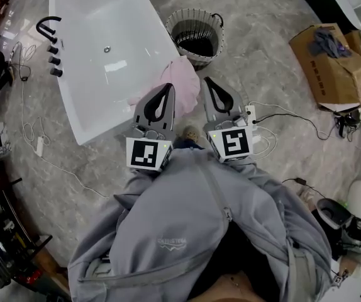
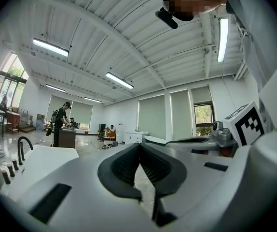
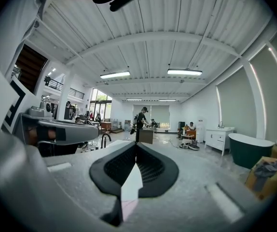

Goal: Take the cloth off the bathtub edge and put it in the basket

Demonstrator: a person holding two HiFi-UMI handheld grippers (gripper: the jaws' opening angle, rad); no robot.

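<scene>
A pink cloth hangs over the near right rim of the white bathtub in the head view. A round wire basket stands on the floor just past the cloth, beside the tub. My left gripper is shut and empty, its tip right at the cloth's near edge. My right gripper is shut too, its tip just right of the cloth. Both gripper views look level across the room; my left gripper and my right gripper have their jaws together there. A sliver of pink shows low between the right jaws.
A black faucet and knobs sit at the tub's far left corner. An open cardboard box lies at right. White cables and a power strip trail over the grey marble floor. People work at a desk across the room.
</scene>
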